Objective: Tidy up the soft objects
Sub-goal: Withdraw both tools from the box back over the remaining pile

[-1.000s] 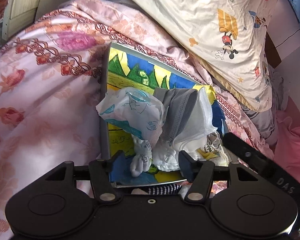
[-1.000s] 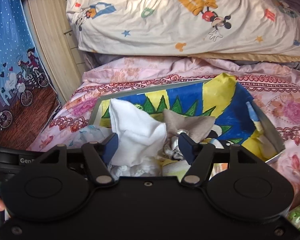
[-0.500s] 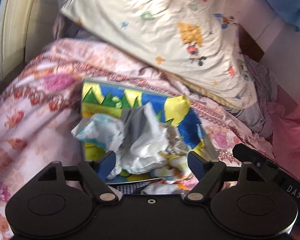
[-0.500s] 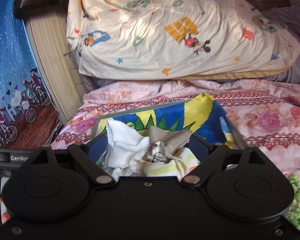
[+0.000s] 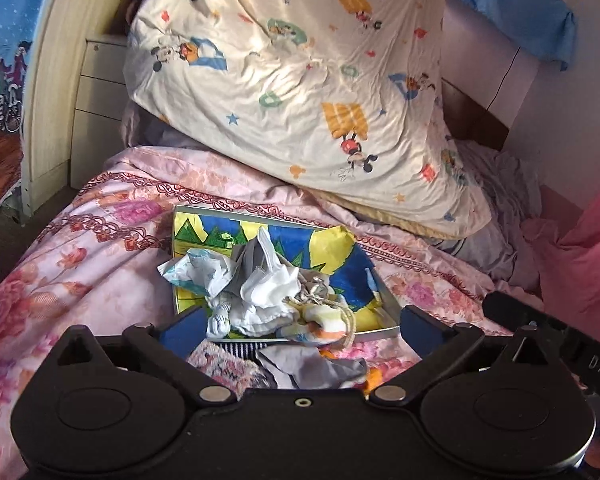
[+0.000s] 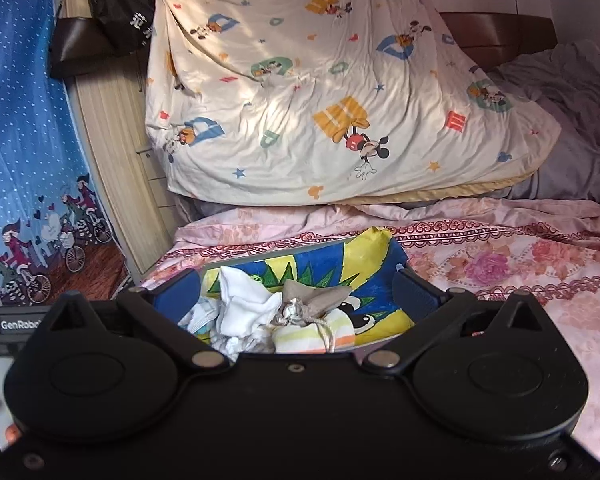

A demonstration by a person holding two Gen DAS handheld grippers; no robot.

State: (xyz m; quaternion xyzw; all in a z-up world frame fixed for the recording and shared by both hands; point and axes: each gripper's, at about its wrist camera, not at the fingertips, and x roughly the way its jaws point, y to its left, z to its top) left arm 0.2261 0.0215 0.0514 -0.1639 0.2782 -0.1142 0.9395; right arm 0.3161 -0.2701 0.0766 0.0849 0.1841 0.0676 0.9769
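Scene: a bed (image 5: 100, 264) under a pink floral cover, with a cartoon-print pillow (image 5: 300, 92) propped at its head.
Box: a shallow box (image 5: 384, 330) lined with a blue, yellow and green drawing lies flat on the bed cover, in front of the pillow.
Soft objects: a heap of small cloth items (image 5: 260, 296) sits in the near half of the box: white socks, a grey piece, a crumpled printed wrapper and a yellow-striped piece with a drawstring.
Strays: a grey cloth (image 5: 312, 368) and a striped scrap lie on the cover just outside the near rim of the box.
Left gripper: the left gripper (image 5: 300, 328) has just been opening and now stands wide apart, holding nothing, above the near edge of the box.
Right gripper: the right gripper (image 6: 296, 294) has likewise just spread and is empty, with the heap (image 6: 260, 320) showing between its fingers but untouched.
Handling: the pieces look light, limp and easily snagged on one another, so a lift may drag a neighbour along.
Where to hold: a pinch on a raised fold or bunched middle should hold better than a flat edge, and the drawstring looks likely to slip.
Progress: most items appear gathered, and the strays outside the rim seem the likely next pickup.
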